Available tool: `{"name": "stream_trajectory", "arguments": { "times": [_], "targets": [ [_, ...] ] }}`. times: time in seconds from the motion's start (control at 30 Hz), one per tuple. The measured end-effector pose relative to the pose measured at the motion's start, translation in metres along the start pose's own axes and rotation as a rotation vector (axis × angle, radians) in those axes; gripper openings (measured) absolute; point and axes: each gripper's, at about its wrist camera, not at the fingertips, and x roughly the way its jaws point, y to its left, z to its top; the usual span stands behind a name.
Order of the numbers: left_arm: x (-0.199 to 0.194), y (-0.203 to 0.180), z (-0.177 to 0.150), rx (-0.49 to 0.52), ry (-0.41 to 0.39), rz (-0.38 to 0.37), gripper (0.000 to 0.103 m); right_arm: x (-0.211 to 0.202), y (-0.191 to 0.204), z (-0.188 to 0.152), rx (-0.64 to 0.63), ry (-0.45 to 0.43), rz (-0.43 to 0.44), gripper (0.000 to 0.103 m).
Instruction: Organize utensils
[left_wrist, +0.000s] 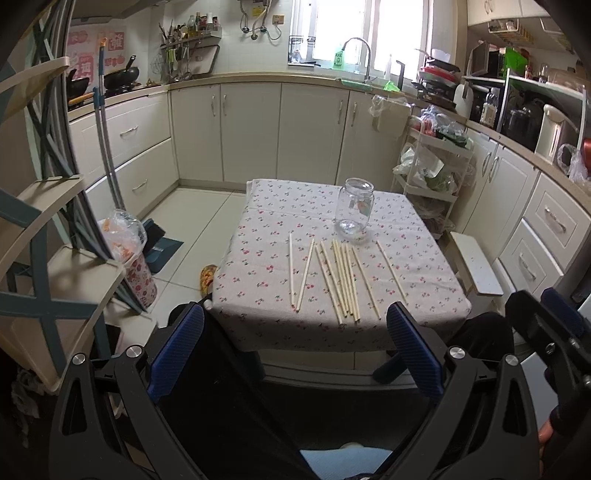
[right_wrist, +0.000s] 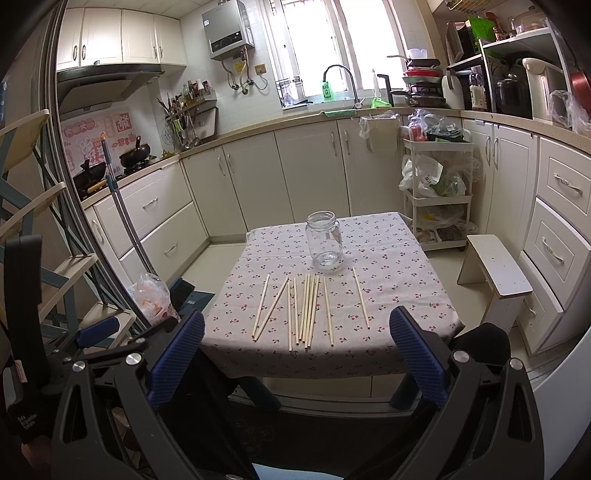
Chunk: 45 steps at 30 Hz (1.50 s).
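Observation:
Several pale wooden chopsticks (left_wrist: 341, 275) (right_wrist: 308, 310) lie side by side on a small table with a cherry-print cloth (left_wrist: 258, 236) (right_wrist: 388, 258). Behind them stands an empty clear glass jar (left_wrist: 354, 210) (right_wrist: 324, 240), upright with no lid. My left gripper (left_wrist: 295, 343) hangs open in front of the table's near edge, nothing between its blue pads. My right gripper (right_wrist: 297, 347) is open too, held back from the same edge. The right gripper also shows at the lower right of the left wrist view (left_wrist: 546, 321); the left gripper shows at the lower left of the right wrist view (right_wrist: 99, 328).
White kitchen cabinets wrap around the room. A folding rack (left_wrist: 44, 229) and a bagged bin (left_wrist: 129, 254) stand left of the table. A white stool (right_wrist: 495, 273) and a tiered cart (right_wrist: 436, 192) stand to its right. Tiled floor lies beyond the table.

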Motion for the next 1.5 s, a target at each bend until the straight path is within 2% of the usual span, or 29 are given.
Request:
{"name": "stream_trajectory", "arguments": {
  "times": [0.17, 0.43, 0.57, 0.77, 0.87, 0.9, 0.97, 1.03, 1.1, 1.2, 1.33, 1.4, 1.5],
  "targets": [
    [0.025, -0.006, 0.012, 0.031, -0.037, 0.017, 0.095, 0.021, -0.006, 0.005, -0.01, 0.009, -0.004, 0.096],
    [0.11, -0.002, 0.038, 0.02, 0.041, 0.015, 0.095, 0.096, -0.036, 0.023, 0.0, 0.072, -0.034, 0.096],
    [0.167, 0.007, 0.05, -0.007, 0.117, 0.016, 0.095, 0.146, -0.056, 0.031, 0.005, 0.135, -0.059, 0.096],
    [0.235, 0.014, 0.057, -0.015, 0.18, 0.032, 0.089, 0.215, -0.071, 0.031, -0.049, 0.204, -0.086, 0.096],
    [0.264, 0.012, 0.058, -0.003, 0.208, 0.046, 0.087, 0.244, -0.074, 0.028, -0.073, 0.241, -0.089, 0.087],
    [0.275, 0.012, 0.059, 0.0, 0.218, 0.051, 0.085, 0.256, -0.077, 0.027, -0.075, 0.261, -0.086, 0.078],
    [0.292, 0.013, 0.061, 0.006, 0.24, 0.063, 0.081, 0.27, -0.081, 0.027, -0.068, 0.283, -0.086, 0.076],
    [0.306, 0.014, 0.063, 0.01, 0.254, 0.07, 0.078, 0.284, -0.087, 0.026, -0.059, 0.307, -0.082, 0.067],
    [0.323, 0.012, 0.065, 0.023, 0.266, 0.082, 0.075, 0.3, -0.09, 0.026, -0.063, 0.329, -0.089, 0.066],
    [0.342, 0.011, 0.065, 0.035, 0.288, 0.079, 0.07, 0.326, -0.095, 0.026, -0.075, 0.376, -0.102, 0.054],
    [0.369, 0.008, 0.066, 0.043, 0.321, 0.081, 0.061, 0.352, -0.103, 0.024, -0.075, 0.419, -0.123, 0.045],
    [0.378, 0.008, 0.066, 0.038, 0.333, 0.081, 0.058, 0.362, -0.106, 0.024, -0.077, 0.436, -0.126, 0.044],
    [0.39, 0.009, 0.067, 0.03, 0.347, 0.083, 0.052, 0.376, -0.109, 0.021, -0.086, 0.463, -0.113, 0.035]
  ]
}}
